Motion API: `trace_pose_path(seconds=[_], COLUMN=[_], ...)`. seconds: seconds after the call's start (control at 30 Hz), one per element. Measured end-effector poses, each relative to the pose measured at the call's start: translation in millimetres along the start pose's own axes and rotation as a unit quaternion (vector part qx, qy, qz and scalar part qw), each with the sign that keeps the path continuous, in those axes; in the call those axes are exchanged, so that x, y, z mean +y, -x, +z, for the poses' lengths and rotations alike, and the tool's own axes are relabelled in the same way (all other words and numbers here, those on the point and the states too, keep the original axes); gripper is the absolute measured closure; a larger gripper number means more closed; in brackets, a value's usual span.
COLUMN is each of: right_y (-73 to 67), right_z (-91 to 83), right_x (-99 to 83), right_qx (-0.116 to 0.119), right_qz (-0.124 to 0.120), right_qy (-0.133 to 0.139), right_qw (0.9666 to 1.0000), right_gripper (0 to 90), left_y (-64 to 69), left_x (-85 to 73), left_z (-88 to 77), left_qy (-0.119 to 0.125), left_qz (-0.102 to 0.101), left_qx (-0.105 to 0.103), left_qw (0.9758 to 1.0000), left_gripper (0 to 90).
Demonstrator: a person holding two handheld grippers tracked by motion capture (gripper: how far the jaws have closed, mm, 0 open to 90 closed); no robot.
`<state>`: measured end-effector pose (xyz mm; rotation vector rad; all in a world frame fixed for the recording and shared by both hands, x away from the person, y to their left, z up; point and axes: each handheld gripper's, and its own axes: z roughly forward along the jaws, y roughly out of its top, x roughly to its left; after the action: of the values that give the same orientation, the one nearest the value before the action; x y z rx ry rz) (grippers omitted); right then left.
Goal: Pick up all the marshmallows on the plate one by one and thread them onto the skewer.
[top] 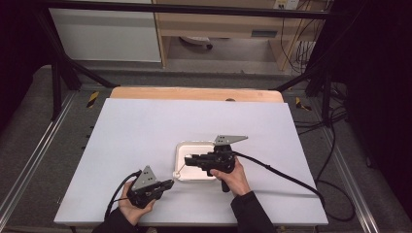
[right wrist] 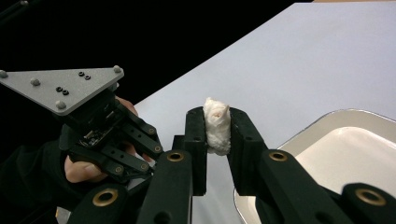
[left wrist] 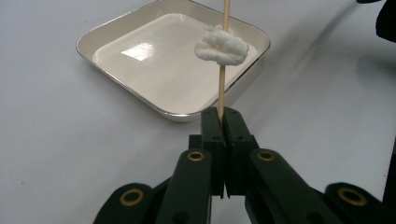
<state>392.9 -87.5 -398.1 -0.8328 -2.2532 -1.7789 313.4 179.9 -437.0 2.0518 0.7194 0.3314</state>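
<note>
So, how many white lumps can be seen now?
2. One lump sits on the stick over the tray; the other lump is pinched in the right tool. None seems hidden.

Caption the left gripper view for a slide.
Left gripper clamps a thin wooden skewer carrying a fluffy white lump above a shallow cream square tray.
</note>
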Motion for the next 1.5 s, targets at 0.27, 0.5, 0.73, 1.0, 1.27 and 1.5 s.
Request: trace_pose_path(seconds=[0.27,0.5,0.73,1.0,1.27,1.5], right_y=[-0.4,-0.1,-0.7,1.1,-2.3,-6.5], right_z=[1.7,3.3,5.2,20.5,14.7,-0.8], right_x=[-2.7,-4.5,-7.0,-21.7,-16.1,-3.7], right_qx=[0.0,-0.001,-0.001,0.009,-0.004,-0.053], right_qz=[-0.002,-0.004,-0.002,0.003,-0.006,-0.035], right_qy=[-0.002,-0.002,-0.008,-0.034,-0.027,-0.026], right_qw=[1.0,1.0,1.0,0.9994,0.9996,0.9976], right_gripper=[79.8,79.9,79.8,78.6,66.1,37.8], left_y=[0.1,0.1,0.2,1.2,0.1,-8.2], left_x=[-0.2,-0.3,0.3,3.2,4.7,1.9], left_z=[0.7,1.0,1.3,3.9,2.8,-1.8], left_qy=[-0.003,-0.004,-0.002,0.001,0.007,0.011], left_qz=[0.0,0.001,0.001,-0.002,-0.008,-0.03], left_qx=[-0.001,-0.001,-0.004,-0.002,-0.003,0.006], left_qw=[1.0,1.0,1.0,1.0,0.9999,0.9995], left_gripper=[88.8,88.9,88.8,88.8,88.6,88.6])
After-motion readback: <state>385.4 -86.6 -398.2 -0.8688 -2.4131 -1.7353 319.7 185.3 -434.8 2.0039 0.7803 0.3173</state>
